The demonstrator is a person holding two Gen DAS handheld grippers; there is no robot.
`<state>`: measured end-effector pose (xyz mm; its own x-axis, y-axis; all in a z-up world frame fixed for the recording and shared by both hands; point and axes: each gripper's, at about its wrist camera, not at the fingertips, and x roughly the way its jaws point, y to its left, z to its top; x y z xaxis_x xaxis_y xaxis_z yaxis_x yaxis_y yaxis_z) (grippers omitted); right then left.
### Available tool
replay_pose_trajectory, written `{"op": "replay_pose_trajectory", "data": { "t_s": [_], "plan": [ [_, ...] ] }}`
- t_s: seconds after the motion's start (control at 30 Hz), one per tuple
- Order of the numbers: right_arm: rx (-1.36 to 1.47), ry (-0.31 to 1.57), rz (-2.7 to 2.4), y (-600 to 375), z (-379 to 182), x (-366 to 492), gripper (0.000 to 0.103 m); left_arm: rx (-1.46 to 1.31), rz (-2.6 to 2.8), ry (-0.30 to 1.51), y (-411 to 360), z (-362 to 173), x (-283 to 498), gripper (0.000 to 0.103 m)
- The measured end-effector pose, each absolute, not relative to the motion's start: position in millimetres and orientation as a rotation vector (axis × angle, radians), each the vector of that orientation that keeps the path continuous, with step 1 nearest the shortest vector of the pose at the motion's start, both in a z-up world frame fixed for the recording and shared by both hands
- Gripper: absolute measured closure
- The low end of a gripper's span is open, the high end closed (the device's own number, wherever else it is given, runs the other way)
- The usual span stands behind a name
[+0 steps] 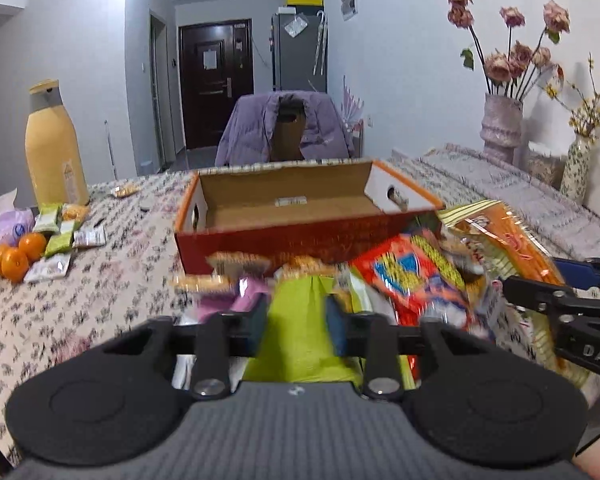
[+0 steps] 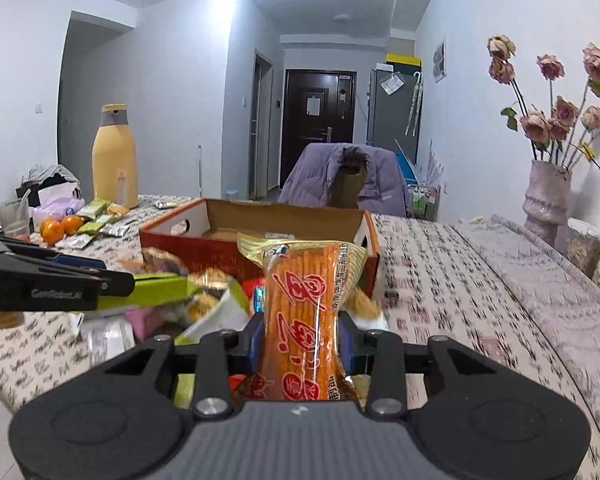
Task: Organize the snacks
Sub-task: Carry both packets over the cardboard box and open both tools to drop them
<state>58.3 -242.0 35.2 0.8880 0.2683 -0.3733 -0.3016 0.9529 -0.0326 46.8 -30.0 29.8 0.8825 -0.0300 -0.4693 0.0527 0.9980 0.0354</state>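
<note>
Green packet (image 1: 300, 320) clamped in left gripper (image 1: 298, 322); orange packet (image 2: 304, 320) in right gripper (image 2: 303, 344).

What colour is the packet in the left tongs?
Lime green packet, clearest in the left wrist view.

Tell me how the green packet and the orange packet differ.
The green packet is plain, opaque and flat; the orange packet is clear, printed in red and full of thin sticks. The left hand-held gripper holds the green one, the right hand-held gripper the orange. Both are clamped.
</note>
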Motion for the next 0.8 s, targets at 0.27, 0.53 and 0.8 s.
{"op": "replay_pose_trajectory", "data": {
  "t_s": [0.27,0.53,0.8],
  "plan": [
    [-0.064,0.382,0.31,-230,43,105,0.067,0.011,-0.073,0.514,-20,36,75,0.087],
    [-0.055,0.45,0.32,-232,20,95,0.067,0.01,-0.161,0.661,-24,2,74,0.047],
    [-0.044,0.473,0.32,-237,10,82,0.067,0.03,-0.148,0.742,-29,-25,72,0.065]
  ]
}}
